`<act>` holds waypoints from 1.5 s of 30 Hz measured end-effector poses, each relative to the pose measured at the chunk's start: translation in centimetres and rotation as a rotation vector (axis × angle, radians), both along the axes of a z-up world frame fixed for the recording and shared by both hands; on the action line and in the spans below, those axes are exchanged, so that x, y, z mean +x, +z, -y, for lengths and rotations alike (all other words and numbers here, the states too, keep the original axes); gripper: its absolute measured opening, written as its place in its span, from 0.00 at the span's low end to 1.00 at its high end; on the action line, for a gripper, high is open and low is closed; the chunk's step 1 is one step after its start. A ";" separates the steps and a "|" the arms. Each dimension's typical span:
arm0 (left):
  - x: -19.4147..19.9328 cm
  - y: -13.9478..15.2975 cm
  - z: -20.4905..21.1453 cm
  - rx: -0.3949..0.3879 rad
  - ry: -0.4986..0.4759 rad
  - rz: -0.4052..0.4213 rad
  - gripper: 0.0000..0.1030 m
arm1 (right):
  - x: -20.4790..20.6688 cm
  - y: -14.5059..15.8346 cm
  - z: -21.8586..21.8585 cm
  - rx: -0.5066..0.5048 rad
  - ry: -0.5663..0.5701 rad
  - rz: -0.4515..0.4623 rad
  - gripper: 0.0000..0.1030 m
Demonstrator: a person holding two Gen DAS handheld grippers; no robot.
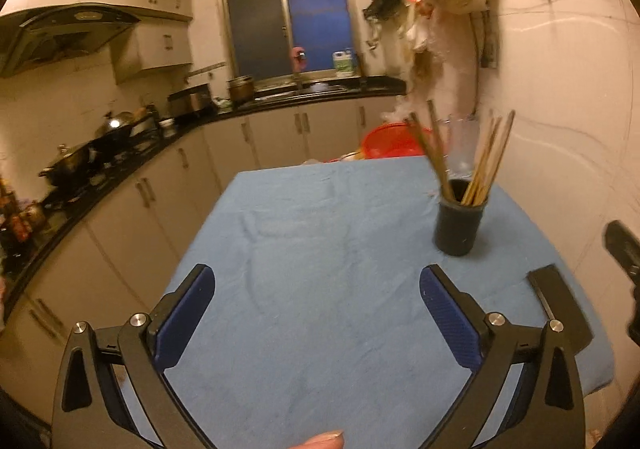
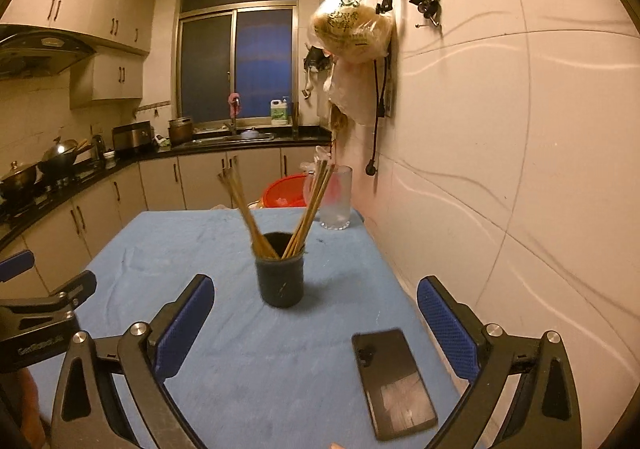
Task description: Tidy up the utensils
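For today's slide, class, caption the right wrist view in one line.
Open right gripper faces a black cup of chopsticks on a blue cloth, phone nearby.

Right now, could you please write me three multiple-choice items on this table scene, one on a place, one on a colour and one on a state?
1. Where are the chopsticks?
A. Standing in the dark cup
B. Lying flat on the cloth
C. Inside the clear glass

2. What colour is the tablecloth?
A. Red
B. Light blue
C. White

3. How does the right gripper stand?
A. Shut on a chopstick
B. Shut on the phone
C. Open, holding nothing

Answers:
1. A, the sticks fan up out of the dark cup's mouth.
2. B, the cloth over the whole table reads light blue in both views.
3. C, its blue pads stand wide apart with only cloth, cup and phone on the table beyond them.
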State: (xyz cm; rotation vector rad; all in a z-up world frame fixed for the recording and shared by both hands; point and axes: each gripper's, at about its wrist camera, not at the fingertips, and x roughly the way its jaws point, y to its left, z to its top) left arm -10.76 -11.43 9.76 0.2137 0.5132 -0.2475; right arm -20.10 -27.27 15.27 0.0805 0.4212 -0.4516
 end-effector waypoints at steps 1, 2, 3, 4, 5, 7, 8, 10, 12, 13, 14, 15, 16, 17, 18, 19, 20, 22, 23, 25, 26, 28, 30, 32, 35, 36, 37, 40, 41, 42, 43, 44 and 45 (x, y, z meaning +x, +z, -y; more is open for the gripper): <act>-0.6 -0.1 -0.4 0.004 0.009 0.006 0.99 | -0.7 0.0 -0.5 -0.002 0.009 0.001 1.00; -1.0 0.0 -0.6 0.005 0.011 0.013 0.99 | -1.1 -0.1 -0.7 -0.003 0.010 0.002 1.00; -1.7 0.0 -0.8 0.008 0.011 0.027 0.99 | -1.7 -0.1 -1.0 -0.005 0.008 0.005 1.00; -2.4 0.1 -1.0 0.016 0.015 0.041 0.99 | -2.2 -0.2 -1.2 0.000 0.006 0.011 1.00; -2.8 0.1 -1.2 0.022 0.019 0.052 0.99 | -2.6 -0.3 -1.4 0.009 0.003 0.017 1.00; -3.7 -0.1 -1.5 0.015 0.035 0.056 0.99 | -3.4 -0.8 -1.5 0.029 -0.014 0.018 1.00; -3.8 -0.1 -1.6 0.003 0.041 0.046 0.99 | -3.6 -1.1 -1.4 0.036 -0.016 0.017 1.00; -4.3 -0.5 -2.0 -0.018 0.052 0.022 0.99 | -3.8 -1.7 -1.4 0.050 -0.020 0.015 1.00; -4.5 -1.0 -2.2 -0.016 0.052 0.021 0.99 | -3.7 -2.2 -1.7 0.041 -0.023 0.002 1.00; -4.6 -1.2 -2.1 -0.008 0.056 0.028 0.99 | -3.6 -2.4 -1.7 0.043 -0.022 -0.005 1.00; -4.6 -1.3 -2.0 0.000 0.062 0.033 0.99 | -3.3 -2.3 -1.5 0.047 -0.019 -0.010 1.00; -4.5 -1.4 -2.0 0.004 0.064 0.032 0.99 | -3.1 -2.4 -1.4 0.054 -0.019 -0.014 1.00; -4.5 -1.5 -1.9 0.002 0.058 0.025 0.99 | -3.0 -2.4 -1.4 0.055 -0.021 -0.014 1.00; -4.5 -1.6 -1.9 0.000 0.054 0.021 0.99 | -3.0 -2.4 -1.4 0.053 -0.023 -0.012 1.00; -4.5 -1.7 -1.9 -0.003 0.053 0.018 0.99 | -3.0 -2.4 -1.4 0.051 -0.022 -0.012 1.00; -4.6 -1.7 -1.9 -0.005 0.052 0.017 0.99 | -2.9 -2.4 -1.5 0.048 -0.020 -0.014 1.00; -4.6 -1.8 -1.8 -0.004 0.048 0.014 0.99 | -3.0 -2.5 -1.7 0.045 -0.021 -0.015 1.00; -4.6 -1.8 -1.7 0.000 0.042 0.007 0.99 | -3.1 -2.5 -1.9 0.044 -0.017 -0.017 1.00; -4.6 -1.9 -1.7 0.001 0.043 0.006 0.99 | -3.1 -2.6 -2.0 0.045 -0.013 -0.021 1.00; -4.6 -1.9 -1.7 0.001 0.041 0.007 0.99 | -3.1 -2.6 -2.0 0.044 -0.013 -0.024 1.00; -4.7 -2.0 -1.6 0.002 0.040 0.008 0.99 | -3.1 -2.6 -2.0 0.045 -0.011 -0.026 1.00; -4.8 -2.1 -1.6 0.004 0.039 0.009 0.99 | -3.0 -2.6 -2.0 0.047 -0.010 -0.027 1.00; -4.8 -2.2 -1.5 0.003 0.039 0.007 0.99 | -2.9 -2.6 -2.0 0.048 -0.010 -0.029 1.00; -4.8 -2.2 -1.5 0.002 0.040 0.003 0.99 | -2.8 -2.8 -2.0 0.051 -0.008 -0.033 1.00; -4.8 -2.5 -1.6 0.000 0.046 -0.005 0.99 | -2.6 -3.0 -2.0 0.053 -0.004 -0.041 1.00; -4.9 -2.5 -1.5 0.000 0.047 -0.006 0.99 | -2.6 -3.0 -2.0 0.053 -0.003 -0.043 1.00; -4.9 -2.5 -1.6 -0.001 0.048 -0.006 0.99 | -2.6 -3.0 -2.0 0.053 -0.003 -0.043 1.00; -4.9 -2.5 -1.5 -0.002 0.044 -0.007 0.99 | -2.6 -3.0 -2.0 0.053 -0.004 -0.043 1.00; -5.0 -2.5 -1.5 -0.001 0.044 -0.006 0.99 | -2.6 -3.0 -2.0 0.053 -0.004 -0.043 1.00; -4.9 -2.5 -1.5 -0.002 0.044 -0.006 0.99 | -2.6 -3.0 -2.0 0.054 -0.003 -0.045 1.00; -5.0 -2.6 -1.5 -0.002 0.042 -0.007 0.99 | -2.5 -3.1 -2.0 0.056 -0.003 -0.047 1.00; -4.9 -2.5 -1.5 -0.002 0.041 -0.010 0.99 | -2.5 -3.1 -2.0 0.058 -0.002 -0.048 1.00; -5.0 -2.6 -1.5 -0.001 0.040 -0.012 0.99 | -2.5 -3.2 -2.0 0.062 0.001 -0.051 1.00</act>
